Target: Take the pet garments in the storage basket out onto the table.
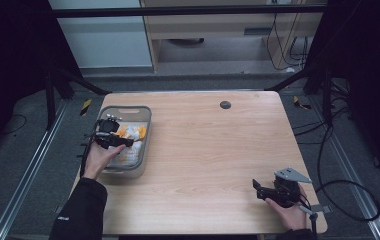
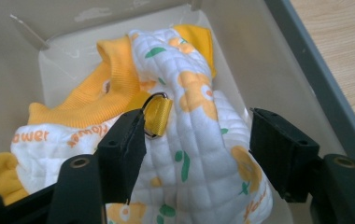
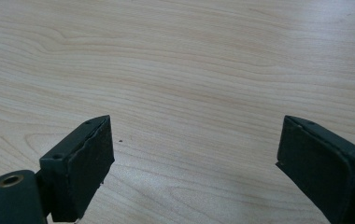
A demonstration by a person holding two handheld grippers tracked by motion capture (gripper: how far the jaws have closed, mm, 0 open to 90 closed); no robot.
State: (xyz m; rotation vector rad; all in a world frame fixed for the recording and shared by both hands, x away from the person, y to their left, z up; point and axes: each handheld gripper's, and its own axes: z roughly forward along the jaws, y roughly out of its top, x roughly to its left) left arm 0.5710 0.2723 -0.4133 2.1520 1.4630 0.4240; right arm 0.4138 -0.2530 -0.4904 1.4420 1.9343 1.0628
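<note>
Left gripper (image 2: 199,154) jaws sit right up at the lens, straddling a raised fold of the white quilted garment with orange flowers and yellow ribbed trim (image 2: 194,140). Jaws part-open; left pad at the fabric, right pad clear of it, so no grip yet. Garment lies bunched inside the grey plastic bin (image 1: 145,125) at the desk's left side.

To do this step well, I'd say: centre the fold between the pads, go deeper so both pads catch thick quilting, and keep off the yellow strap loop with metal ring (image 2: 157,116) beside the left pad. Then close fully and lift straight up, clear of the bin wall.

Left hand (image 1: 97,159) reaches over the bin's near rim, gripper angled down into it. Right gripper (image 1: 267,190) rests wide open and empty over the bare light wooden desk (image 1: 213,150) near the front right corner.
</note>
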